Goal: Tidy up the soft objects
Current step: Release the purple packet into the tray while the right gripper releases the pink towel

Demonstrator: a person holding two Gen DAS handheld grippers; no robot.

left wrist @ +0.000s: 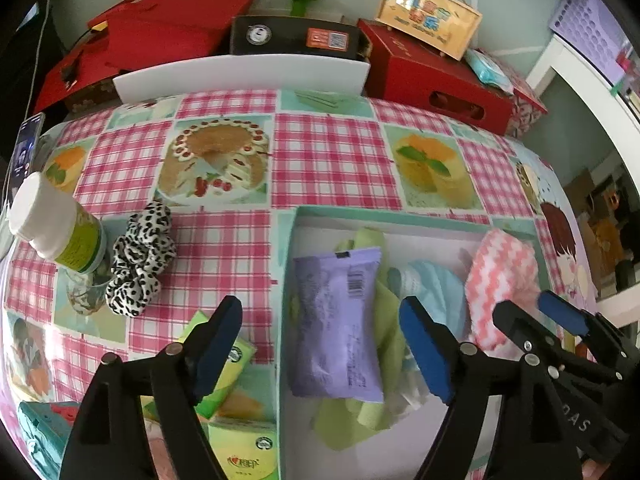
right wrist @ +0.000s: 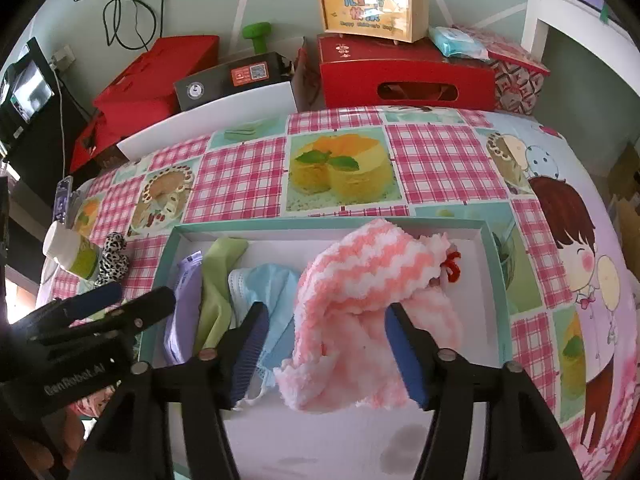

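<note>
A teal-rimmed white box (left wrist: 400, 216) (right wrist: 320, 224) on the checked tablecloth holds a purple packet (left wrist: 340, 320), a green cloth (left wrist: 360, 420), a light blue mask (right wrist: 272, 288) and a pink-and-white fluffy towel (right wrist: 348, 292). My left gripper (left wrist: 320, 320) is open above the box's left side. The purple packet lies between its fingers, untouched. My right gripper (right wrist: 328, 316) is open astride the towel, its pads clear of it. A leopard-print scrunchie (left wrist: 138, 260) lies outside the box at the left.
A white-capped green bottle (left wrist: 52, 228) stands beside the scrunchie. Green tissue packs (left wrist: 240, 440) lie under my left finger. Red boxes (right wrist: 404, 76), a black box (left wrist: 296, 38) and a yellow case (right wrist: 372, 8) line the far edge. A phone (left wrist: 26, 152) leans at the left.
</note>
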